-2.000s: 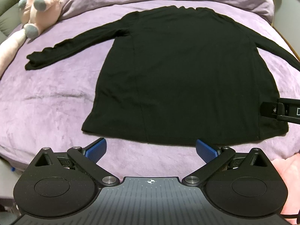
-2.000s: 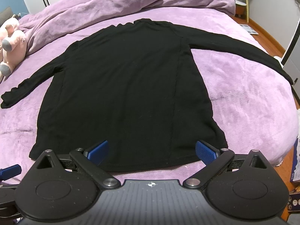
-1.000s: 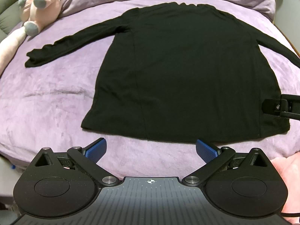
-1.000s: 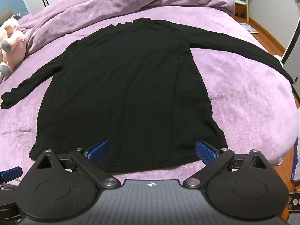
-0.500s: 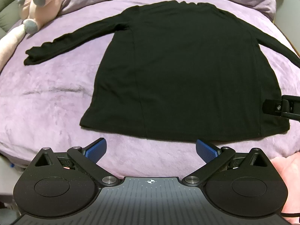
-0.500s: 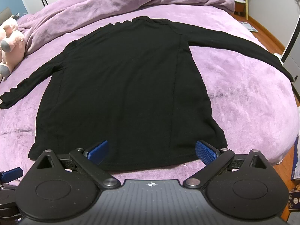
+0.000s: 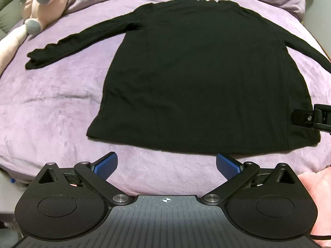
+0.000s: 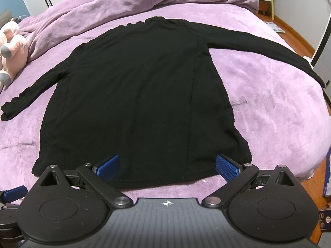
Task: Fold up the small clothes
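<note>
With both our left gripper [image 7: 166, 164] and right gripper [image 8: 167, 165] gaping empty at the near hem, the shirt [image 7: 196, 72] lies flat on the bed [image 7: 51, 119]: soft, light and limp, we judge, best pinched at hem corners or cuffs.

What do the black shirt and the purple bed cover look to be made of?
The black shirt looks like a thin, matte knit: it lies limp and flat, with fine seam lines. The purple bed cover looks like plush fleece or velvet, judging by its soft sheen and brushed streaks. Neither fibre can be confirmed.
</note>
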### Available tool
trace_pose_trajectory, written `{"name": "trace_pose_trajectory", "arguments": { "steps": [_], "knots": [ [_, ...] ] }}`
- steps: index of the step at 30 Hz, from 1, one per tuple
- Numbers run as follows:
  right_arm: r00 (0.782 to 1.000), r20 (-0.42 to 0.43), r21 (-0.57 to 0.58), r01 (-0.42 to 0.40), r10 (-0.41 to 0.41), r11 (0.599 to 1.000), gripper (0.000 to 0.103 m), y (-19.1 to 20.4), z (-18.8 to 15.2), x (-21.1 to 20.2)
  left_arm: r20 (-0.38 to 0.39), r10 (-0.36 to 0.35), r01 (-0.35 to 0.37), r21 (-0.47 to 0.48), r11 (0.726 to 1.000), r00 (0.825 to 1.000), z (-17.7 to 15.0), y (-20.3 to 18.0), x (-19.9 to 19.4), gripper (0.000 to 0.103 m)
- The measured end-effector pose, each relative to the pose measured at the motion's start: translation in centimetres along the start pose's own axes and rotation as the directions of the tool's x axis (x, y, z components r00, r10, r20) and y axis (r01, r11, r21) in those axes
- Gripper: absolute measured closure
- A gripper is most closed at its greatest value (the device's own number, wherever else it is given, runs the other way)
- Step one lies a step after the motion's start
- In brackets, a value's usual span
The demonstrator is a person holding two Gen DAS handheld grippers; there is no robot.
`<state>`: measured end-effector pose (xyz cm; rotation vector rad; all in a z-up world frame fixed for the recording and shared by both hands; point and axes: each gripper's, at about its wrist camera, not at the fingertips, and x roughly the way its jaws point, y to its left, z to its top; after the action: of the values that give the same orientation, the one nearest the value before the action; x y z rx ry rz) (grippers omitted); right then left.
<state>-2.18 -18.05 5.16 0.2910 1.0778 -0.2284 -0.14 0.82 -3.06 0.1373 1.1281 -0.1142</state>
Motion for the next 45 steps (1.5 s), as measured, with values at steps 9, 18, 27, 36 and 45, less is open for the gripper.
{"name": "trace_pose_trajectory", "arguments": {
  "steps": [9,18,27,36,45],
  "knots": [
    [0.978,0.062,0.017,-0.200,0.198,0.980,0.004,-1.8,-0.2,-0.1,0.040,-0.085,0.086,-0.042,0.995,0.996,0.3,0.7,0.0,0.000],
    [0.832,0.516,0.165,-0.328,0.202,0.930,0.004,-16.1,2.5,-1.1,0.146,-0.107,0.126,-0.134,0.983,0.984,2.2,2.5,1.0,0.000],
    [0.836,0.543,0.724,-0.419,-0.078,0.549,0.046,-36.7,4.2,6.9,0.030,-0.053,0.057,-0.120,0.991,0.998,4.5,-1.0,5.1,0.000],
    [0.849,0.506,0.847,-0.456,-0.151,0.273,0.053,-44.3,4.9,14.1,0.066,-0.077,0.084,-0.103,0.991,0.995,6.7,-3.0,6.2,0.000],
    [0.855,0.437,0.832,-0.267,-0.279,0.486,0.100,-42.3,9.0,12.2,0.133,-0.075,0.089,-0.104,0.991,0.988,8.8,-2.2,5.3,0.000]
  ]
}}
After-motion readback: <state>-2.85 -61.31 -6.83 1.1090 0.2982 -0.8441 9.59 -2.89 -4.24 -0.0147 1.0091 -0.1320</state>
